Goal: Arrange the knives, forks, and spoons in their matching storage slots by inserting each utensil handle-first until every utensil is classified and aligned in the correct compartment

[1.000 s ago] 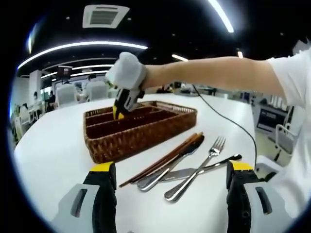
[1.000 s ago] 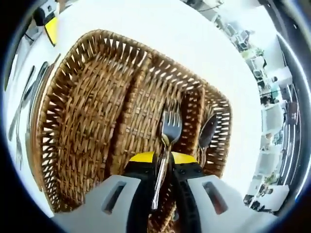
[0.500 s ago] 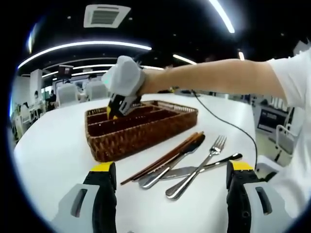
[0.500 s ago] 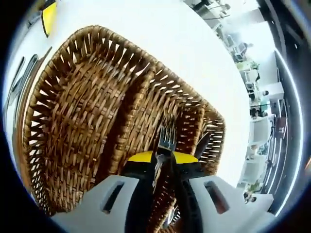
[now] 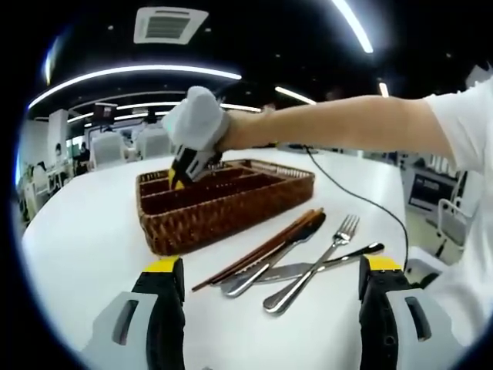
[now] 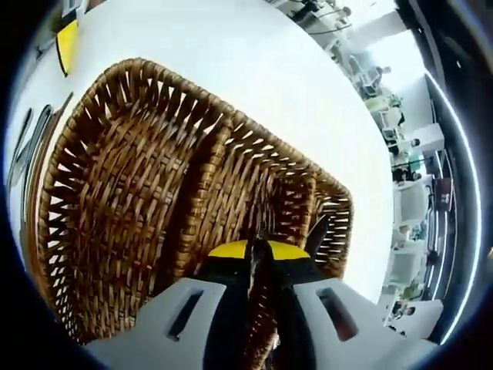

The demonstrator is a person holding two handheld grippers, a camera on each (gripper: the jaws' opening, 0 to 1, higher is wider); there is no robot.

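A brown wicker basket (image 5: 231, 199) with long slots stands on the white table (image 5: 85, 239). My right gripper (image 5: 183, 176) hangs over the basket's far left end, held by a gloved hand. In the right gripper view my right gripper (image 6: 258, 258) is shut on a fork (image 6: 257, 245); just the tips of its head show between the jaws, above a middle slot. A spoon (image 6: 317, 231) lies in the slot to the right. My left gripper (image 5: 272, 266) is open near the table's front, behind a loose fork (image 5: 327, 254), a knife (image 5: 266, 270) and brown chopsticks (image 5: 262, 248).
A black cable (image 5: 362, 193) runs across the table on the right, past the person's arm (image 5: 347, 119). The basket (image 6: 131, 200) has a wide bare compartment on its left. My left gripper's yellow tip (image 6: 68, 42) and the loose utensils (image 6: 27, 142) show at the upper left.
Less and less of the fork's head shows past the right jaws; now only its tips. The right gripper has shifted slightly toward the basket's far end. The left gripper has stayed put.
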